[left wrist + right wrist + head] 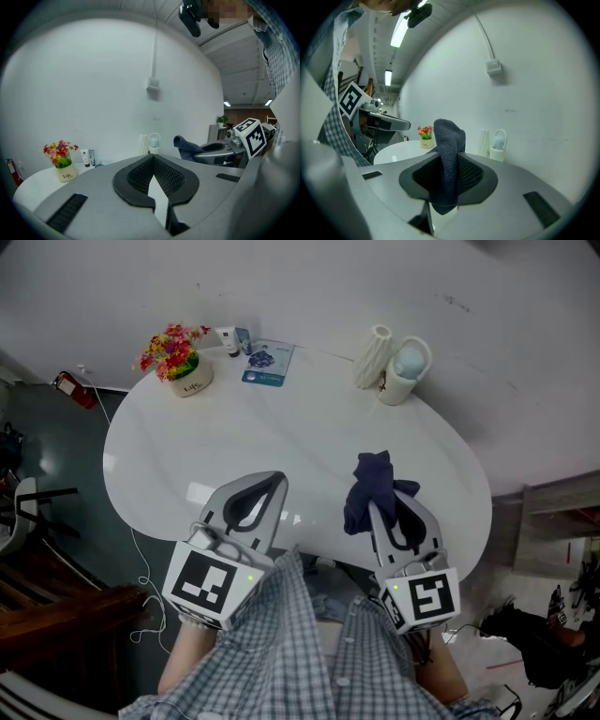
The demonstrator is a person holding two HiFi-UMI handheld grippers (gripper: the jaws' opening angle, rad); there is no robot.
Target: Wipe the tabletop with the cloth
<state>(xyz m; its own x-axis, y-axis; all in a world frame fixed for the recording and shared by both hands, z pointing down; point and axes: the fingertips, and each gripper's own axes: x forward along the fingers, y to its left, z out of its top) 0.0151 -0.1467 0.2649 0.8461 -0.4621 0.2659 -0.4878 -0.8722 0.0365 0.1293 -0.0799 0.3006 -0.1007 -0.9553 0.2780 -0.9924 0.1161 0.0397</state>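
Cloth (450,133) clamped in right gripper (449,155).

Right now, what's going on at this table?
A person stands at a white oval table with a gripper in each hand. The right gripper is clamped on a dark blue cloth, which sticks up out of its jaws over the near side of the table. The left gripper is beside it, shut and holding nothing. A flower pot, a vase and a mug stand along the far edge. Whether the cloth touches the tabletop can't be told.
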